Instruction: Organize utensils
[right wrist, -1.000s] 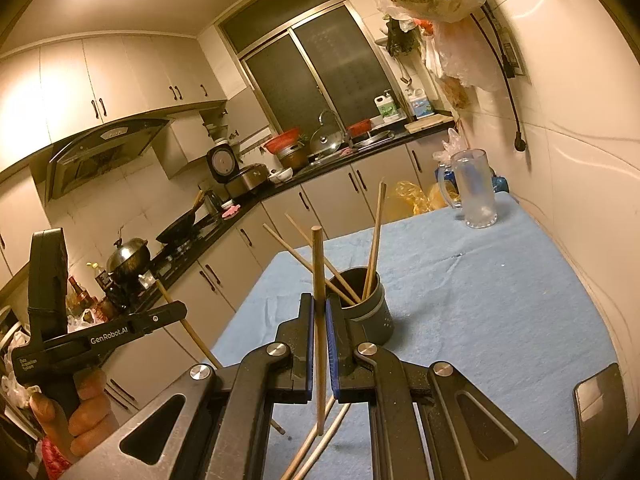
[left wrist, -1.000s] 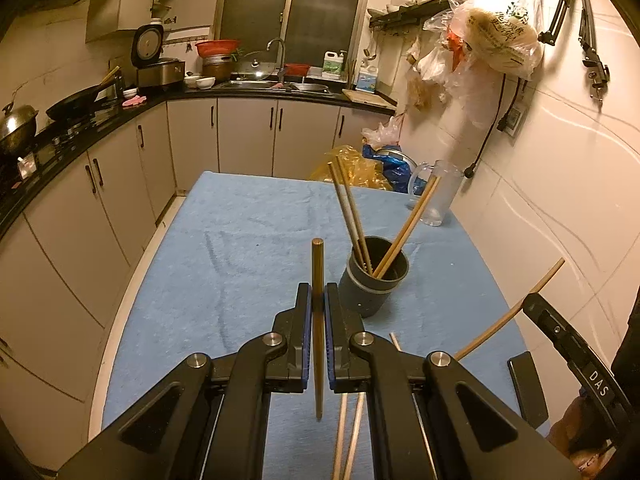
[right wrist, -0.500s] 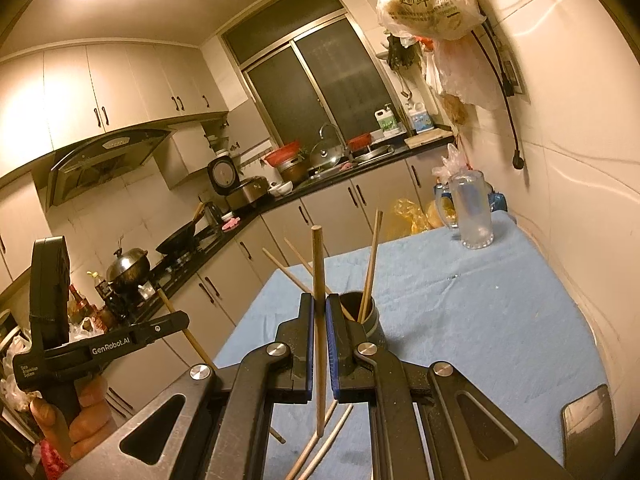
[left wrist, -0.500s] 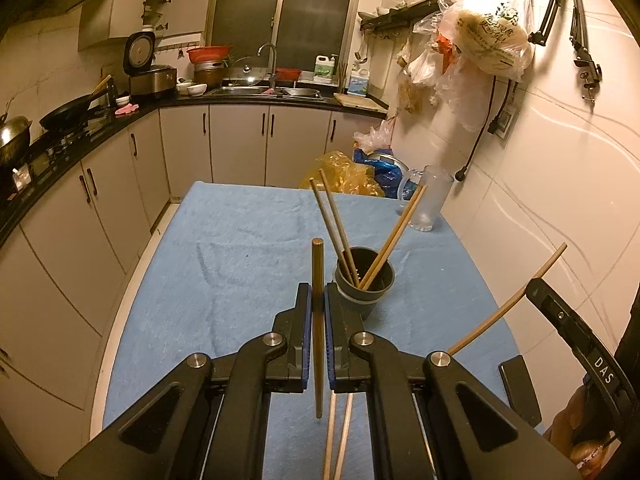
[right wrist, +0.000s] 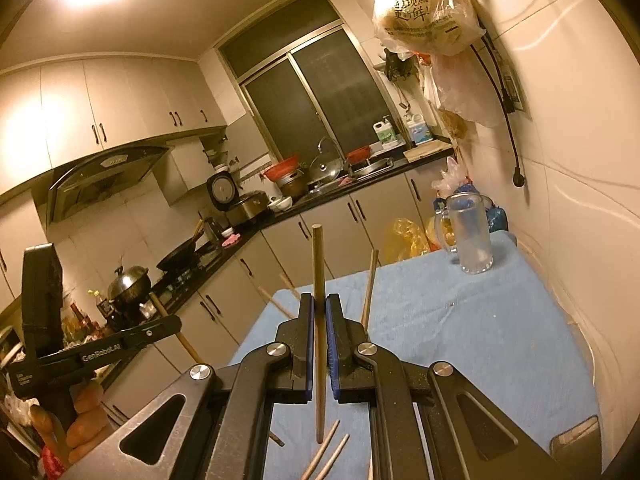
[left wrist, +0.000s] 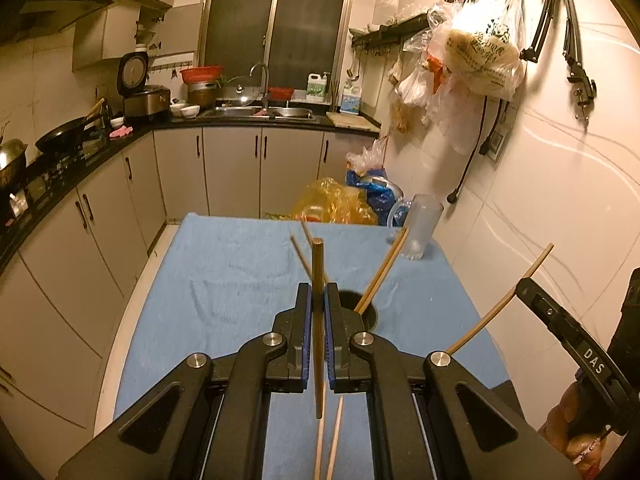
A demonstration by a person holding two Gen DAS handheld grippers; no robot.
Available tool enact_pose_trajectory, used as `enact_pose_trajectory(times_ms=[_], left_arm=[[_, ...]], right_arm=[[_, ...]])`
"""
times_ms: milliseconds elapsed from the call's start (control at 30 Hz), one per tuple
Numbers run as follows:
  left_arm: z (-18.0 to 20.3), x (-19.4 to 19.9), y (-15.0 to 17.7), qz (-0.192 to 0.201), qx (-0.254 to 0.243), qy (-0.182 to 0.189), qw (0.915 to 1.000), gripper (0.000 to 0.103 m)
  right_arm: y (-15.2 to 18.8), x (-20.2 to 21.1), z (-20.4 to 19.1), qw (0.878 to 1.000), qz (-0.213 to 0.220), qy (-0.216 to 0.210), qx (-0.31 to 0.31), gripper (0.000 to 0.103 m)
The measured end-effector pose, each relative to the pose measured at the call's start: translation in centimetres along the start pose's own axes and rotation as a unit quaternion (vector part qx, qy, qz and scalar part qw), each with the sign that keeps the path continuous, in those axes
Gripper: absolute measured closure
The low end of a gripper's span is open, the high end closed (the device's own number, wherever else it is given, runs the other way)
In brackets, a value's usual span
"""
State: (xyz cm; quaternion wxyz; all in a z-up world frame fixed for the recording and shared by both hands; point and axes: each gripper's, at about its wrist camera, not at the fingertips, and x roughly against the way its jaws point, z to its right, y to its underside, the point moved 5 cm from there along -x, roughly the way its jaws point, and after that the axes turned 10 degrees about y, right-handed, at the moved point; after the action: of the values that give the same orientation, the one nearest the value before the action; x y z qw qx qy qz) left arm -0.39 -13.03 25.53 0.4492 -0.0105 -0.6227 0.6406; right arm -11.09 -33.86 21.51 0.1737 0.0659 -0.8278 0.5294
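A dark wooden chopstick (left wrist: 318, 320) was gripped upright in the left gripper (left wrist: 316, 312), its jaws clenched on it. A second chopstick (right wrist: 319, 328) was clamped likewise in the right gripper (right wrist: 319, 332). The dark holder cup (left wrist: 366, 312), with three chopsticks leaning in it, was half hidden behind the left jaws. A glass mug (left wrist: 420, 226) was seen at the far right corner of the blue-covered bench (left wrist: 224, 272), and two loose chopsticks (left wrist: 330, 444) were seen below the jaws.

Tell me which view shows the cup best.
The left wrist view: the cup's dark rim and opening show just right of the left claw, with a chopstick leaning out. In the right wrist view the right claw hides the cup.
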Motion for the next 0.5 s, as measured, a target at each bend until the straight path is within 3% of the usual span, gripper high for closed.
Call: enact_pose_trajectory(times_ms=[500], left_arm=[[0.7, -2.6, -7.2, 0.038, 0.015, 0.015, 0.999, 0.098]], right_arm=[[-5.5, -3.5, 0.5, 0.999, 0.019, 0.012, -0.023, 0.096]])
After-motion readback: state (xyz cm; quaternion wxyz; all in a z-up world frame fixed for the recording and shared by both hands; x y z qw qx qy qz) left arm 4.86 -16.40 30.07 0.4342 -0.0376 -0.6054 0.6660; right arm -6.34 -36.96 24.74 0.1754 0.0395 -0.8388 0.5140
